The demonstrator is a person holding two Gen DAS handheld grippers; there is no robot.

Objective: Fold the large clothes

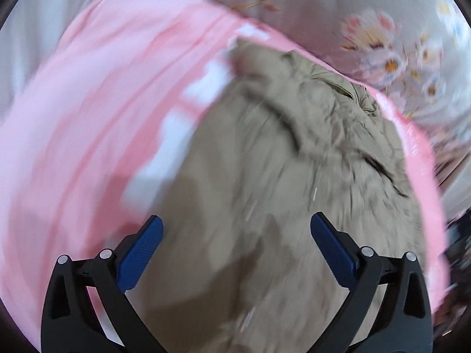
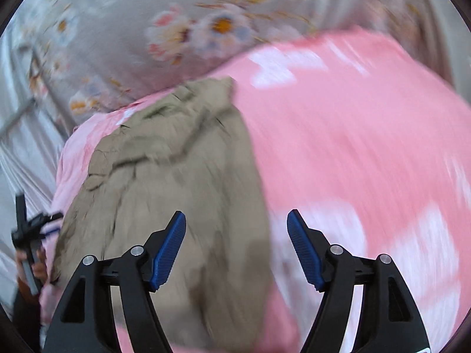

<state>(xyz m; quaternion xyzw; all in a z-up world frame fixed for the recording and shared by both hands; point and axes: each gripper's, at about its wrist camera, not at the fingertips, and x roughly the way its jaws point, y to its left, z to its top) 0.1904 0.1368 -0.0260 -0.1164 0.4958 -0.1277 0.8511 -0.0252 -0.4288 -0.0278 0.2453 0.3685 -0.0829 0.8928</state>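
Note:
A khaki garment (image 1: 279,176) lies crumpled on a pink sheet with white patches (image 1: 88,111). It also shows in the right wrist view (image 2: 164,182), on the same pink sheet (image 2: 368,135). My left gripper (image 1: 235,223) is open and empty above the garment's near part. My right gripper (image 2: 236,220) is open and empty over the garment's right edge, one finger over khaki cloth, the other over the sheet. Both views are blurred by motion.
A grey floral bedcover (image 1: 382,44) lies behind the pink sheet, also in the right wrist view (image 2: 147,35). At the far left of the right wrist view a hand holds the other black gripper (image 2: 28,235). Pale curtain folds (image 2: 17,135) hang at the left.

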